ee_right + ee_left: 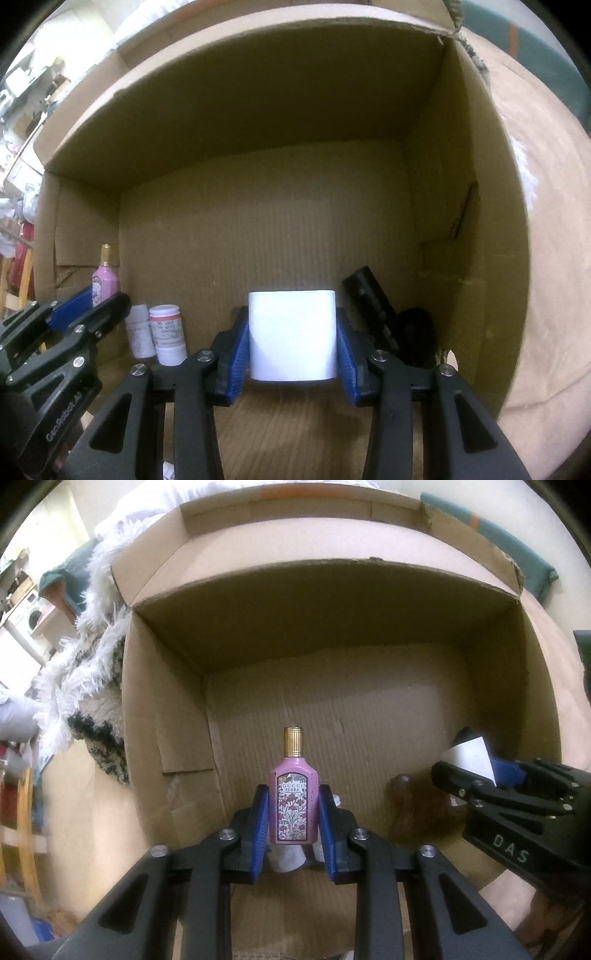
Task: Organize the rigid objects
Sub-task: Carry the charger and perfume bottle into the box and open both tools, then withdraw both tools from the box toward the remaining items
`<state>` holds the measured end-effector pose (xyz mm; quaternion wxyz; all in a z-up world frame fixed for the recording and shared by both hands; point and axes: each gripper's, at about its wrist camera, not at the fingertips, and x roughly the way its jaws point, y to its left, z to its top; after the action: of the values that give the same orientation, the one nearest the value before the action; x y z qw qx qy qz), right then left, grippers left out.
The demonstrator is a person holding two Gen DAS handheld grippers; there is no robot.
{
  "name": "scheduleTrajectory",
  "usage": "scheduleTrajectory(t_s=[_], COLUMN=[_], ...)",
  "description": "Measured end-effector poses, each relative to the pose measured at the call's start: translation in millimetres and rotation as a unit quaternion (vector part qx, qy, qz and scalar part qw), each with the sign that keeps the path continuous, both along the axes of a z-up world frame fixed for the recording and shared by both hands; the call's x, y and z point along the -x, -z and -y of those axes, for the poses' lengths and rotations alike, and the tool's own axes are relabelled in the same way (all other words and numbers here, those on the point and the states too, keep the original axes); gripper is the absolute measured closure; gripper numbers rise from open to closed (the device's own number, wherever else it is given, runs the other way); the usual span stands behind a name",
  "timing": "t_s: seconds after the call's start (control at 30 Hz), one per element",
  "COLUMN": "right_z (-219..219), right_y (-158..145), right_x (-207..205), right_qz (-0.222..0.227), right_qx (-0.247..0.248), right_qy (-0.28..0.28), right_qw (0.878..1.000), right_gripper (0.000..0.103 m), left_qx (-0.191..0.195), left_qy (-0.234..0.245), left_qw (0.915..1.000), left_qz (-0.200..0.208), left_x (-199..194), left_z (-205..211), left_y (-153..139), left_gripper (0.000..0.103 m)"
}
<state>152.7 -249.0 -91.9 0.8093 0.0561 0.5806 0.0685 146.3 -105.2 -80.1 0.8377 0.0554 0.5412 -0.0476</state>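
Left wrist view: the left gripper point(293, 814) is clenched on a pink Gucci Flora perfume bottle point(293, 805), its blue pads pressing both flat sides of the body while the gold cap point(293, 741) stands clear above. The bottle hangs upright inside the cardboard box point(166, 716), low over its floor. It is probably glass, so stiff, smooth, fairly heavy for its size and breakable; the flat sides are the sensible place to hold it, not the cap. A white bottle point(288, 860) shows just behind and below the pads, close enough to be knocked when the perfume goes down. A dark brown rounded thing point(417, 805) lies to the right; I cannot tell what it is. A shaggy white rug point(85, 686) lies outside the box

Right wrist view: the right gripper point(293, 345) grasps a plain white block point(292, 334) by its two opposite sides, also inside the box. It looks rigid and smooth, likely light, though its weight is a guess. Two white pill bottles point(159, 334) stand together to the left, near the left gripper. A long black object point(371, 314) leans just right of the block, with a black round thing point(415, 330) beside it, crowding that side
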Motion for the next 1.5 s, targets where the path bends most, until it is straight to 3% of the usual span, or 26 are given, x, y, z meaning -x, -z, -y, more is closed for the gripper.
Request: scheduleTrajectory(t_s=[0.17, 0.43, 0.5, 0.57, 0.63, 0.83, 1.0, 1.37, 1.5], right_z=[3, 1, 5, 10, 13, 13, 12, 34, 36], right_y=[3, -2, -5, -10, -16, -25, -34, -57, -54], right_x=[-4, -5, -3, -3, -2, -1, 7, 43, 64], right_qz=[-0.003, 0.012, 0.016, 0.026, 0.038, 0.052, 0.074, 0.094, 0.079], right_qx=[-0.001, 0.003, -0.007, -0.027, -0.044, -0.073, -0.082, -0.089, -0.113], right_qy=[0.004, 0.006, 0.011, 0.016, 0.02, 0.017, 0.013, 0.049, 0.066], right_qw=[1.0, 1.0, 1.0, 0.999, 0.998, 0.996, 0.994, 0.99, 0.988], right_gripper=[0.059, 0.059, 0.052, 0.039, 0.034, 0.02, 0.007, 0.006, 0.006], left_qx=[0.01, -0.003, -0.005, -0.007, -0.007, 0.01, 0.022, 0.047, 0.065], left_qy=[-0.003, 0.007, 0.011, 0.013, 0.011, 0.002, -0.008, -0.027, -0.049], left_qw=[0.9999, 0.9998, 0.9997, 0.9996, 0.9995, 0.9994, 0.9993, 0.9976, 0.9962], left_qz=[-0.008, 0.018, 0.021, 0.023, 0.028, 0.035, 0.03, 0.042, 0.032], left_x=[0, 9, 11, 13, 15, 17, 20, 43, 58], left_z=[-2, -1, 0, 2, 4, 2, 0, -30, -49], left_y=[2, -7, -8, -10, -13, -23, -30, -51, -52], left_gripper=[0.08, 0.08, 0.078, 0.072, 0.055, 0.038, 0.037, 0.037, 0.037])
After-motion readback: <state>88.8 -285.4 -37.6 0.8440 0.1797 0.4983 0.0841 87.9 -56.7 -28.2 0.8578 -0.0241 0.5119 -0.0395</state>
